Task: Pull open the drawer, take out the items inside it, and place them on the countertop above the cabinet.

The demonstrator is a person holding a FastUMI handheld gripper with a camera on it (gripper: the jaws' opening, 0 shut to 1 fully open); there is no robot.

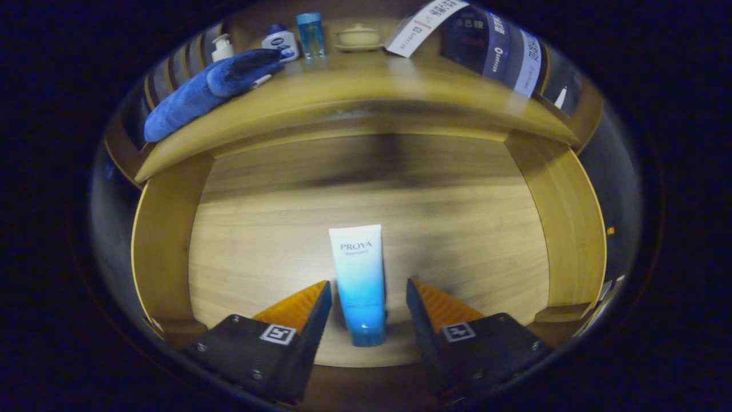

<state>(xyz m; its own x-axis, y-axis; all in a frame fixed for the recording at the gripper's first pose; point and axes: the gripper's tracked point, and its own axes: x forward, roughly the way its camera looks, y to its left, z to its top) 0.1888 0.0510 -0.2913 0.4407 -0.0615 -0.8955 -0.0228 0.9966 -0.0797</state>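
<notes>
The drawer (240, 240) is seen pulled open, its pale wooden floor laid bare between two side walls. A single tube (360, 280) is found lying flat on that floor, white at the far end and shading to blue at the near end, where its cap points toward the camera. The gripper (369, 297) is held low over the near part of the drawer with the jaws spread apart, wider than the tube. The tube's lower half is bracketed by the two fingers, one on each side, with a clear gap of drawer floor visible between each finger and the tube; nothing is grasped or touched by them.

Above the drawer, the wooden bench (366, 91) is seen running across the cabinet. On it a rolled blue towel (200, 94) is laid at the left end. Behind the towel a white pump bottle (222, 48) and a white bottle with a blue cap (281, 41) are placed, with a blue transparent cup (310, 34) just beside them and a small lidded beige bowl (358, 38) on a saucer further right. A white box (426, 24) is leaned at an angle beside the bowl.
</notes>
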